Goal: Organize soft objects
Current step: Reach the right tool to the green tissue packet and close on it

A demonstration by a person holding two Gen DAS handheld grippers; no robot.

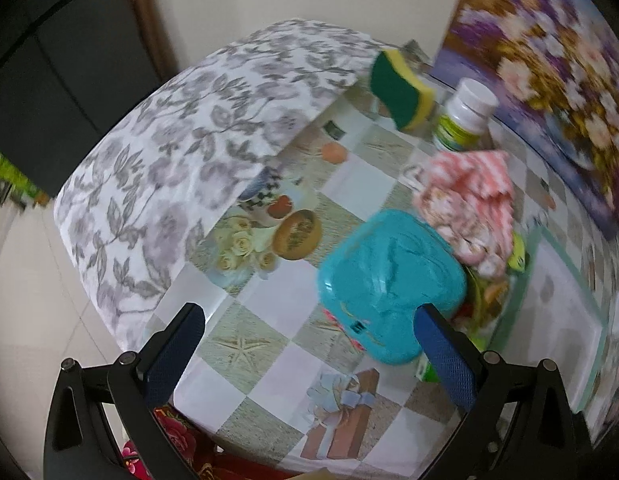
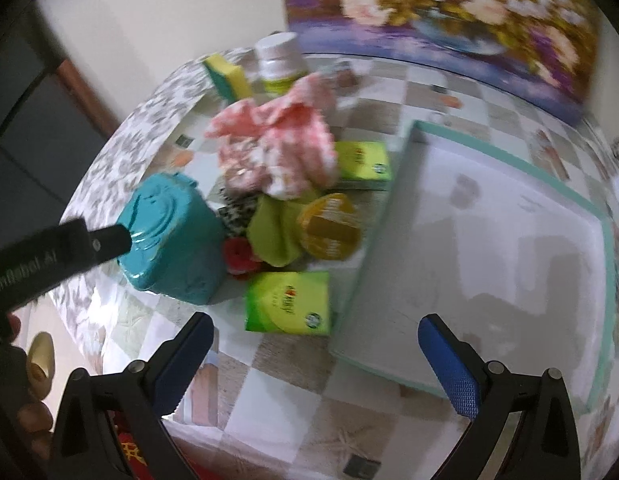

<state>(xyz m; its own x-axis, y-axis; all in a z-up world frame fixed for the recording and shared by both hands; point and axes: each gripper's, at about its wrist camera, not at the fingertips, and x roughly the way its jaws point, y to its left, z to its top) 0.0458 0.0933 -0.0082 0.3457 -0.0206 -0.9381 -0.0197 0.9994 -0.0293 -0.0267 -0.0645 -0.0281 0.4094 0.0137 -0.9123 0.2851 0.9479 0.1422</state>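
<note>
Left wrist view: both grippers open wide and empty over a cluttered table of soft and hard items

Left gripper (image 1: 309,344) hovers near a teal box (image 1: 389,284), its right finger close to touching it; right gripper (image 2: 315,360) hangs above a white tray (image 2: 489,240). A crumpled pink cloth (image 2: 281,148) lies on the pile behind the teal box, with a sponge (image 1: 401,88) leaning near a white bottle (image 1: 465,116) further back. Reaching for the cloth could likely knock the box or bottle over, since hard items crowd it, and green packets (image 2: 287,304) sit underneath. Tabletop (image 1: 269,360) wears a glossy checked cover with a leaf-print cloth (image 1: 169,160) on one side; a floral picture (image 2: 449,12) leans on a cream wall
</note>
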